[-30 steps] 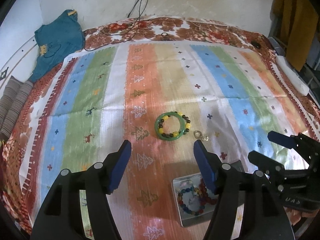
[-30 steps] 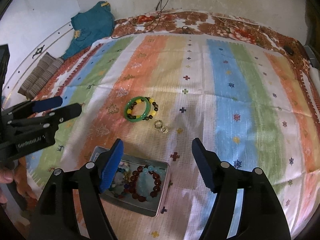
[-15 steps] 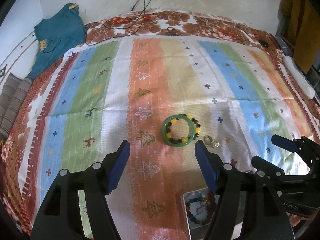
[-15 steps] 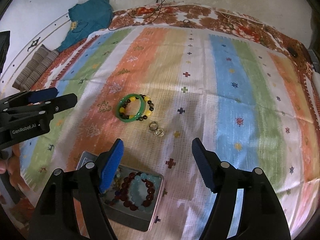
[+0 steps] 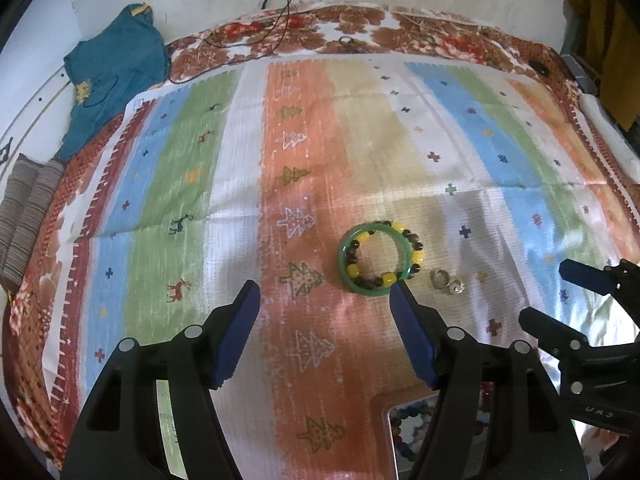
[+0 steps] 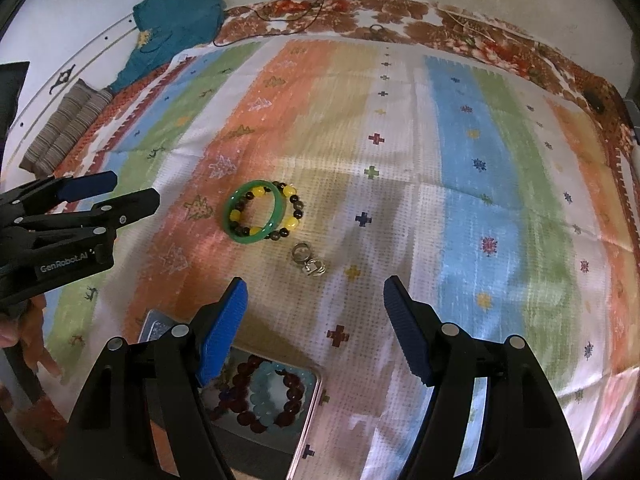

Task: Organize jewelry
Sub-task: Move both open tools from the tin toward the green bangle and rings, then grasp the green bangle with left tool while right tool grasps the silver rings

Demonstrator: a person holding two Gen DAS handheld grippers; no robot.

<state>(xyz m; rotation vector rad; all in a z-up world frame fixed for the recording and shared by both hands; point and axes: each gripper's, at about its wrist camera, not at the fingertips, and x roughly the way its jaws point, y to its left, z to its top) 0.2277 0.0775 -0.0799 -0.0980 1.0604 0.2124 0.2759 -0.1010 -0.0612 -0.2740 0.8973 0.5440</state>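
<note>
Nearest the right wrist camera, the right gripper (image 6: 314, 306) is hovering with its jaws spread wide and nothing between the blue pads (image 6: 220, 334). Directly under its left finger, a metal tin (image 6: 308, 408) is sitting on the striped cloth (image 6: 460, 152), holding dark red bead bracelets (image 6: 290, 398) and a pale blue bead bracelet (image 6: 266, 390); part of the tin is hiding behind the finger.

The left gripper (image 5: 324, 312) is likewise standing released, jaws wide apart, gripping nothing, and hanging above the orange stripe. In its view only a corner of the tin (image 5: 394, 424) is showing, between its right finger and the frame bottom.

Just beyond both sets of fingertips, two small silver rings (image 6: 308, 260) are lying on the cloth, touching or nearly touching each other; detail is too fine to tell. Just left of them, a green bangle (image 6: 254, 210) is lying flat, with a yellow-and-dark bead bracelet (image 6: 290, 212) overlapping it, partly inside and partly across its right rim. From the left wrist view, the bangle (image 5: 374, 256) is sitting just past the right fingertip, rings (image 5: 446, 282) to its right.

Farther back, a teal garment (image 5: 116, 68) is lying at the cloth's far left corner, and black cables (image 5: 280, 8) are trailing down the wall.
</note>
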